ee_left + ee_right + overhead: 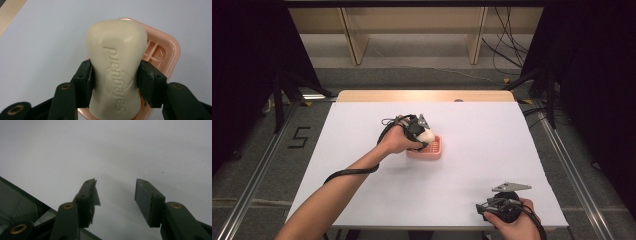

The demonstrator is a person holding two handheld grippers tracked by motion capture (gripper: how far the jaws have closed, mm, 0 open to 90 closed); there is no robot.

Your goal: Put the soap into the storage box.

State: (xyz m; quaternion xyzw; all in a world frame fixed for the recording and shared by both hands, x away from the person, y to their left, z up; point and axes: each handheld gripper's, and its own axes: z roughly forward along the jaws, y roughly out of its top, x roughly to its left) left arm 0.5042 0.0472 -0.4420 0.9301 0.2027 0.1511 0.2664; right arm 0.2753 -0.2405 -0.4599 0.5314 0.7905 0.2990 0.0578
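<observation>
**Soap gripped over pink dish, not yet clearly set down or lifted away**

Left gripper (115, 75) is clamped on the cream soap bar (116, 62), jaws pressing its two long sides at the waist. Soap sits directly over the pink slatted soap dish (172, 47), centre of the high view, just right of the left hand (398, 141). Can't tell if the bar touches the dish floor or hangs just above. Judgement: transfer between soap and dish is mid-way; the release or lift is what's left.

Right gripper (115, 202) idles at lower right of the high view, jaws spread wide, holding nothing, over bare white table (125, 145).

Left gripper view gives the embossed lettering and jaw contact. High view gives the dish's place on the table and the right hand (512, 217) well apart from it.
</observation>
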